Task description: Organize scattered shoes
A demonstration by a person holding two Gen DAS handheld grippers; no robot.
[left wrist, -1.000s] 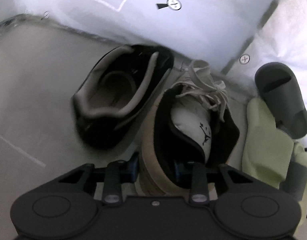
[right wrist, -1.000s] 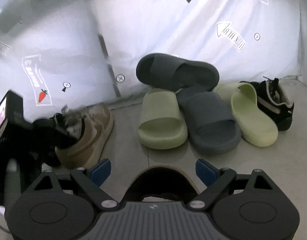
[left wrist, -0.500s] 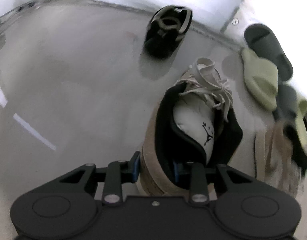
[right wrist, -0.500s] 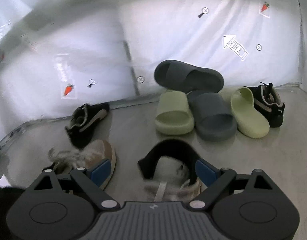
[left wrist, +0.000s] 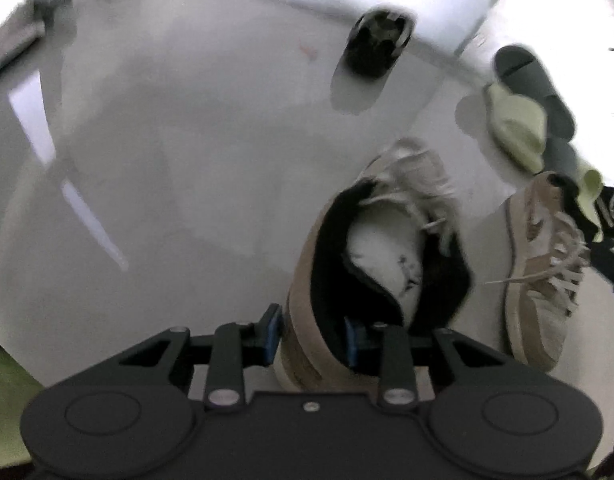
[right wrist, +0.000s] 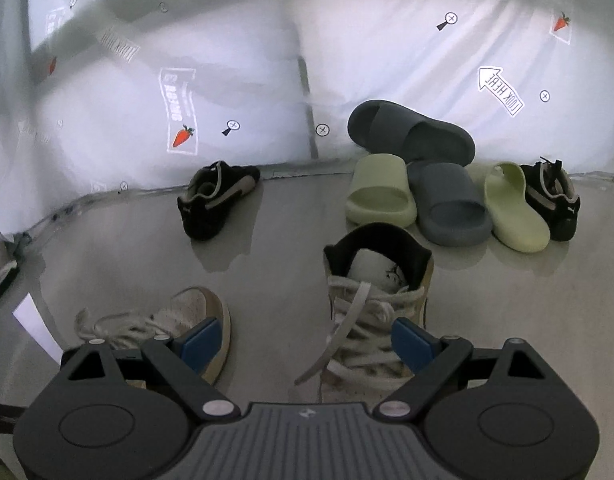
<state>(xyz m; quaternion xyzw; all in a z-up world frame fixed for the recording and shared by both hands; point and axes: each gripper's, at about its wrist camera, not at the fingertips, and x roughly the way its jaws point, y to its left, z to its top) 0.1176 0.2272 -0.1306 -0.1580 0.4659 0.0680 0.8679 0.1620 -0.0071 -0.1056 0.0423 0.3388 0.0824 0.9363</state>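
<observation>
Left gripper: you have it clamped on the heel collar of the tan high-top sneaker.
Right gripper: your jaws are spread wide, holding nothing, above the second tan sneaker.
Floor: both tan sneakers are side by side; slides by the wall.

The left tongs carried the tan sneaker away from the wall.
</observation>
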